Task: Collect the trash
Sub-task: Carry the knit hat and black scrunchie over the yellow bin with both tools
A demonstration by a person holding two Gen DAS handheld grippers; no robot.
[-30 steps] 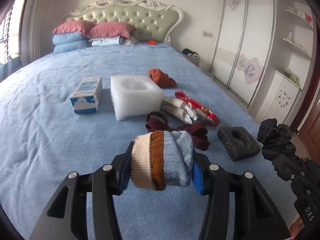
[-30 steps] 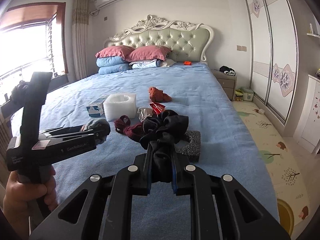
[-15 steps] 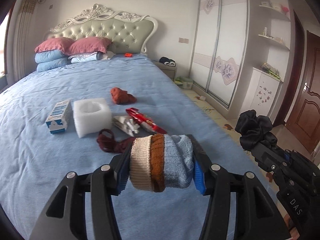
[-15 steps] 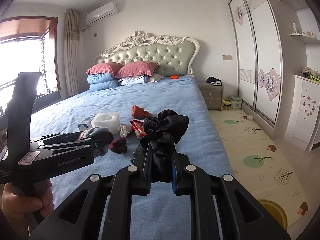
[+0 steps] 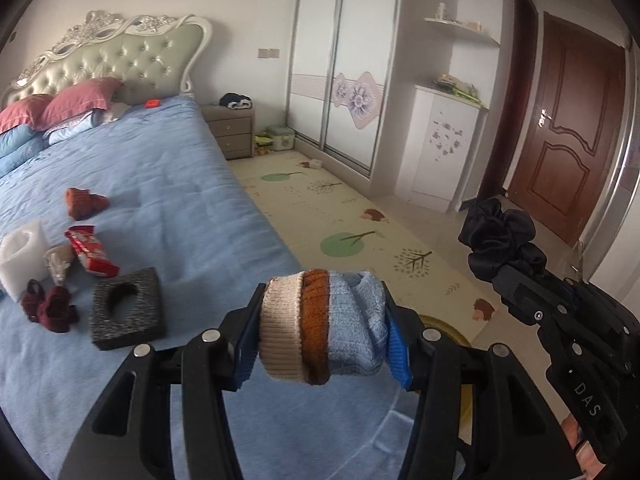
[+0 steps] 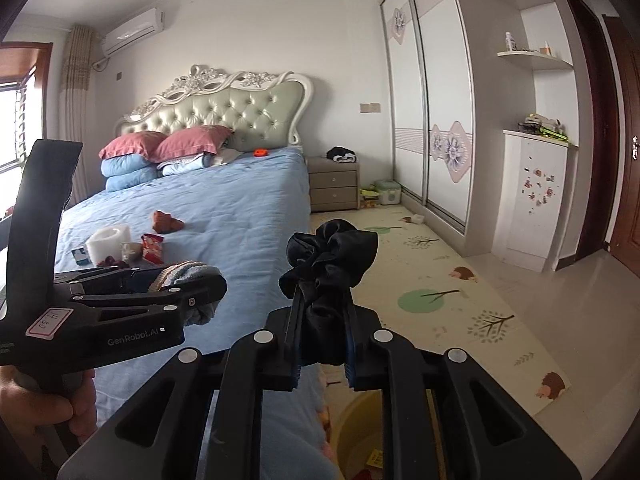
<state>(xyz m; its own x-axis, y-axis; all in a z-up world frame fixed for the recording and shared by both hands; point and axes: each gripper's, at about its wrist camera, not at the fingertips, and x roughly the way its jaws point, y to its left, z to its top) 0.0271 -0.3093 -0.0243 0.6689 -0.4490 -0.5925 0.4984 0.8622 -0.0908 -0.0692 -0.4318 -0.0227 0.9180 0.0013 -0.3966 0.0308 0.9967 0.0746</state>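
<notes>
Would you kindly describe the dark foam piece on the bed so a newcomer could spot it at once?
Start at the blue bed and go to its near right edge. The dark grey foam block lies flat there, right of the maroon sock. It alone is square, speckled charcoal, with a hole in its middle.

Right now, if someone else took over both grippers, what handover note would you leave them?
Left gripper: shut on striped sock.
Right gripper: shut on black scrunchie, above the yellow bin on the floor by the bed.
Neither item dropped yet.
Left on the bed: grey foam piece, red wrapper, white foam block, maroon sock, rust-coloured sock, small carton.
</notes>
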